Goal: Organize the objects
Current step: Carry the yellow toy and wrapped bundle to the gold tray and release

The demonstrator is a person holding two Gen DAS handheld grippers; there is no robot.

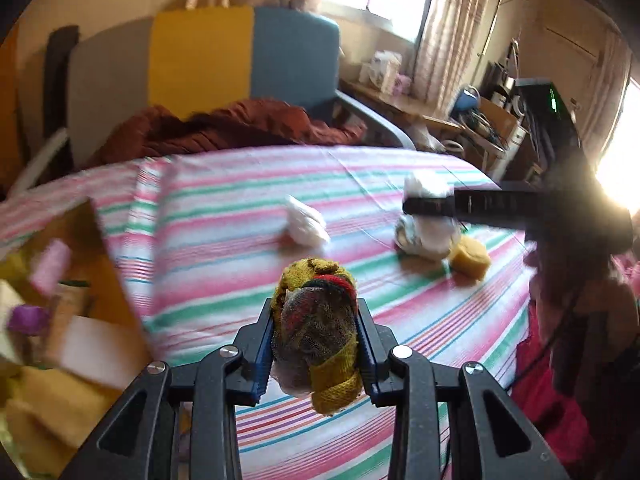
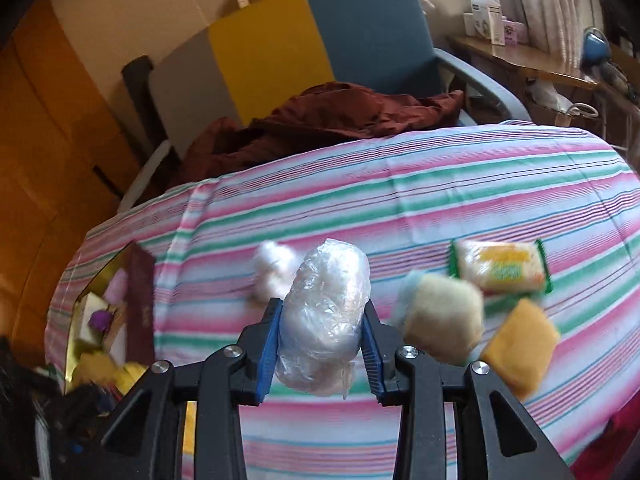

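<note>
Left gripper (image 1: 316, 344) clamped on rolled cloth (image 1: 316, 320), lifted above striped sheet (image 1: 240, 208). Right gripper (image 2: 324, 320) clenched on plastic bundle (image 2: 326, 316), probably for carrying into box (image 2: 140, 280) at left edge.

The box (image 1: 72, 320) at left is blurred and cut off; its contents (image 2: 100, 316) cannot be told

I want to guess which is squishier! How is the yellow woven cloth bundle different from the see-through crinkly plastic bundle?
The yellow woven cloth bundle is dull, with red and dark stripes; the see-through crinkly plastic bundle is shiny and whitish. The cloth bundle sits in the left claw; the plastic bundle sits in the right claw. Both are rounded lumps squeezed between blue pads above the striped sheet.
</note>
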